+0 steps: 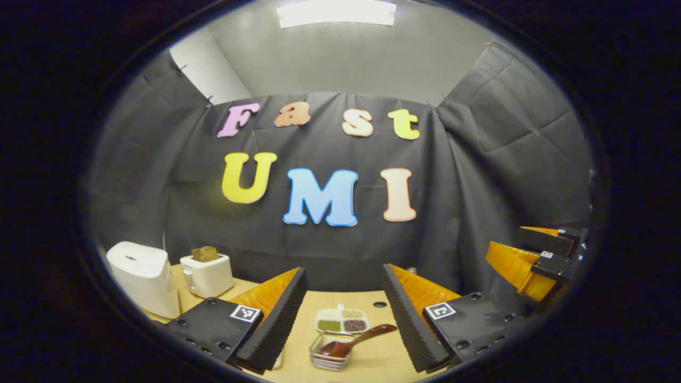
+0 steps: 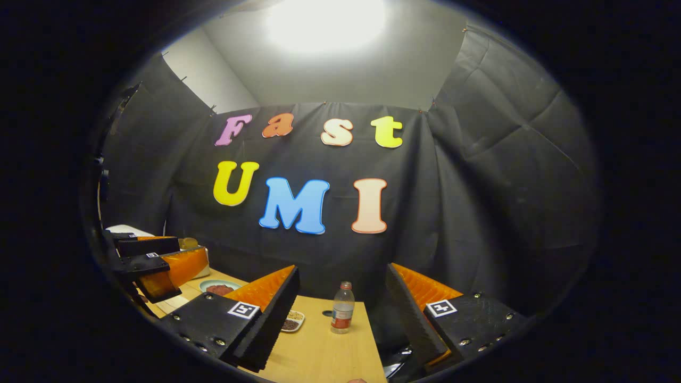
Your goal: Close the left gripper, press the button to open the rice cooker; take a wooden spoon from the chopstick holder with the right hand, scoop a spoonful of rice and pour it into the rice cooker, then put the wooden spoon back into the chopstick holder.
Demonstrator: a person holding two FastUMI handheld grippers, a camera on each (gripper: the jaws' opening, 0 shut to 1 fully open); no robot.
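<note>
Black cloth walls (image 1: pixel 479 159), bright ceiling light (image 1: pixel 336 13), pale wooden table (image 2: pixel 319 351)

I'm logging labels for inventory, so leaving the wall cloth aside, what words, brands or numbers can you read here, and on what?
Bottle: red label, too small to read.
Left tongs: square black-and-white markers, patterns only, no words.
Right tongs: the same kind of markers, no words.
Toaster and rice cooker: no text that can be made out.
Nothing here can be quoted.
</note>
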